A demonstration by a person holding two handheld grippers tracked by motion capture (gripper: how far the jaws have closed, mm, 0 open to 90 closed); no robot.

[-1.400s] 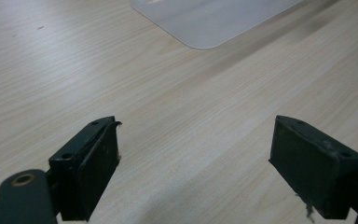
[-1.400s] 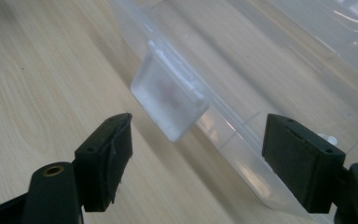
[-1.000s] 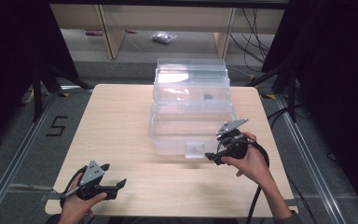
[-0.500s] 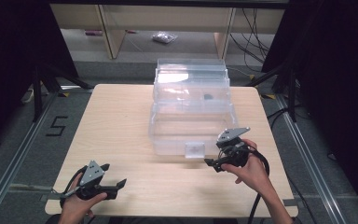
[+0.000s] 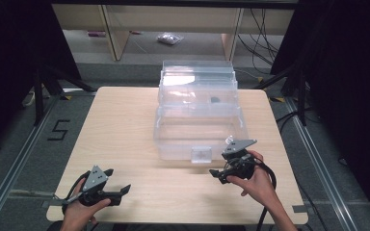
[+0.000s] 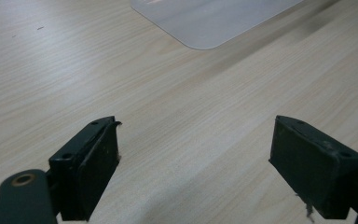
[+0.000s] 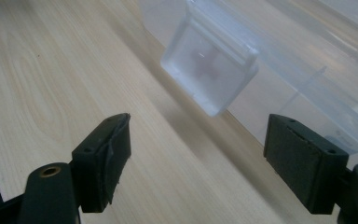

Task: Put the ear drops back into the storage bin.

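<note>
We see a pale wooden worktop (image 5: 125, 125) on a grey floor (image 5: 14, 139) that carries a black mark shaped like a five (image 5: 59, 130). At the far middle of the worktop stands a clear plastic box (image 5: 198, 115), its lid closed, with a small dark spot (image 5: 214, 100) showing through its upper part. A clear latch (image 5: 201, 154) hangs at the middle of the box's near wall; in the right gripper view this latch (image 7: 209, 70) lies ahead, between the two jaws and clear of both. Beyond the worktop we make out wooden shelf frames and a small bag (image 5: 169, 39) lying on the floor.

At the near left corner our left hand (image 5: 79, 211) holds the left gripper (image 5: 120, 191) low over the worktop, well apart from the box; its jaws stand wide apart with nothing between them. At the near right our right hand (image 5: 257, 180) holds the right gripper (image 5: 217, 174) just beside the box's near wall, to the right of the latch; its jaws are likewise spread wide and grasp nothing. A black cable (image 5: 269, 192) trails back from it.
</note>
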